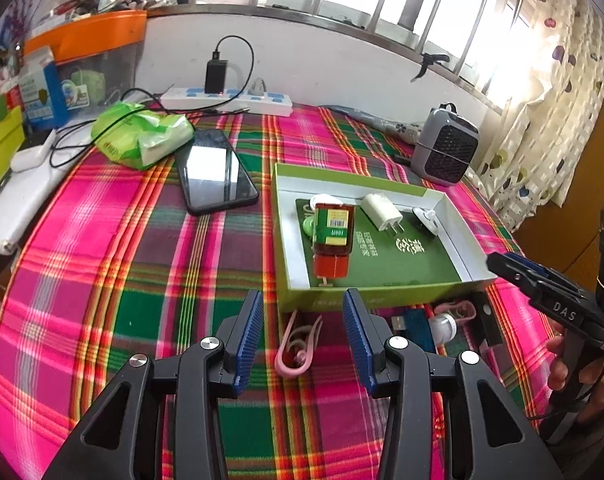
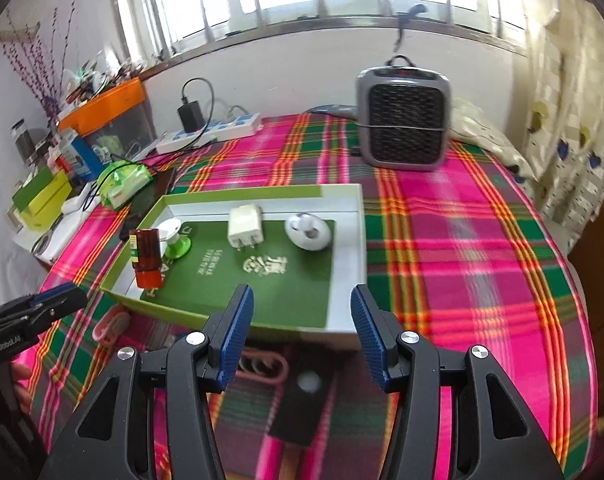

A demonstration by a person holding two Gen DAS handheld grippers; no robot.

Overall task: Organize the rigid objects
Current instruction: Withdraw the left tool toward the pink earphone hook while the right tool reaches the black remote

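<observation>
A shallow green box lies on the plaid cloth. Inside it are a brown bottle with a red cap on its side, a white charger plug, a white round piece and a green-based cup. My left gripper is open, just short of the box's near wall, above a pink clip. My right gripper is open over the box's near edge, with another pink clip and a black block beneath it. Each gripper shows at the edge of the other view.
Loose by the box's near right corner lie a blue stick, a small white bottle and a pink clip. A phone, green tissue pack and power strip sit far left. A grey heater stands behind the box.
</observation>
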